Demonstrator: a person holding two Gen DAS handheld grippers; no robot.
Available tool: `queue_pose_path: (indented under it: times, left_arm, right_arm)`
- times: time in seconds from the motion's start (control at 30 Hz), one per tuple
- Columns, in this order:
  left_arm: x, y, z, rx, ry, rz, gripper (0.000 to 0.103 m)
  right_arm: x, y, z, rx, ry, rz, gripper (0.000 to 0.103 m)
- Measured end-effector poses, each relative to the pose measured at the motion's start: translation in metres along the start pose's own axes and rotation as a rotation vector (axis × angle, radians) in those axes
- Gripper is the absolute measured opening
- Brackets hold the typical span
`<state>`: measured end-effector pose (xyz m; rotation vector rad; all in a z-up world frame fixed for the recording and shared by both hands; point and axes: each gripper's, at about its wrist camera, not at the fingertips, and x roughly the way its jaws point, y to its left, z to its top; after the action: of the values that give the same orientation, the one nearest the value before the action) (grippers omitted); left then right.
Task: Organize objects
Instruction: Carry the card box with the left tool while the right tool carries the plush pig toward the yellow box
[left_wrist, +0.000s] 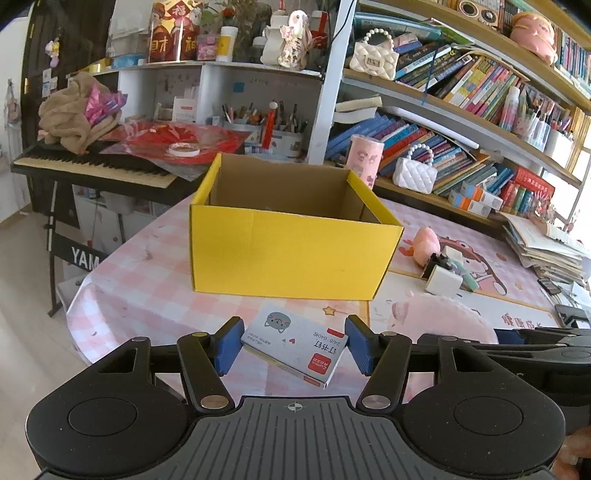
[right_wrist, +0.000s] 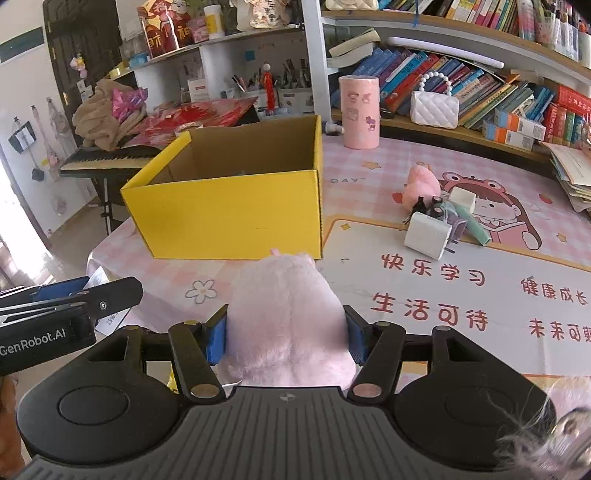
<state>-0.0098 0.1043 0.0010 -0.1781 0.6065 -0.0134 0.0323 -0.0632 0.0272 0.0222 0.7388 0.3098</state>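
Sitting open-topped on the pink checked counter (left_wrist: 147, 288): yellow box (left_wrist: 291, 254), the landmark here

Hanging just in front of the box's near wall, clamped between the blue pads of the right tongs (right_wrist: 286, 332): pink plush toy (right_wrist: 288, 325)

Hovering in front of the box too, gripped by the left tongs (left_wrist: 293, 345), tilted: small staple box (left_wrist: 295, 343)

Lying right of the box on the counter: small clutter pile (right_wrist: 439, 221)

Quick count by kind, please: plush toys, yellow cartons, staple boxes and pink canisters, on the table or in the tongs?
Plush toys: 2, large plush in right tongs, small plush loose
Yellow carton: 1
Staple box: 1, in left tongs
Pink canister: 1
Total: 5
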Motion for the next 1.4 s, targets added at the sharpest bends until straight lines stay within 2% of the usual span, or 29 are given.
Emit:
queue_pose_path:
  times: [0.67,0.93,1.13,1.4]
  left_arm:
    - [-0.018,0.025,-0.002,0.016,-0.028,-0.007,0.059]
    - [-0.02,0.03,0.009,0.022,-0.063,0.002,0.059]
    - [-0.015,0.028,0.031,0.054,-0.12,0.018,0.059]
    - [0.013,0.018,0.074,0.091,-0.194,0.048,0.059]
  right_arm:
    - [-0.005,0.029,-0.007,-0.013,-0.003,0.001,0.059]
    - [-0.003,0.043,-0.001,-0.018,0.007,0.004,0.059]
    - [0.001,0.04,0.021,-0.027,-0.022,0.02,0.058]
    - [0.012,0.028,0.09,-0.014,-0.186,0.047,0.059]
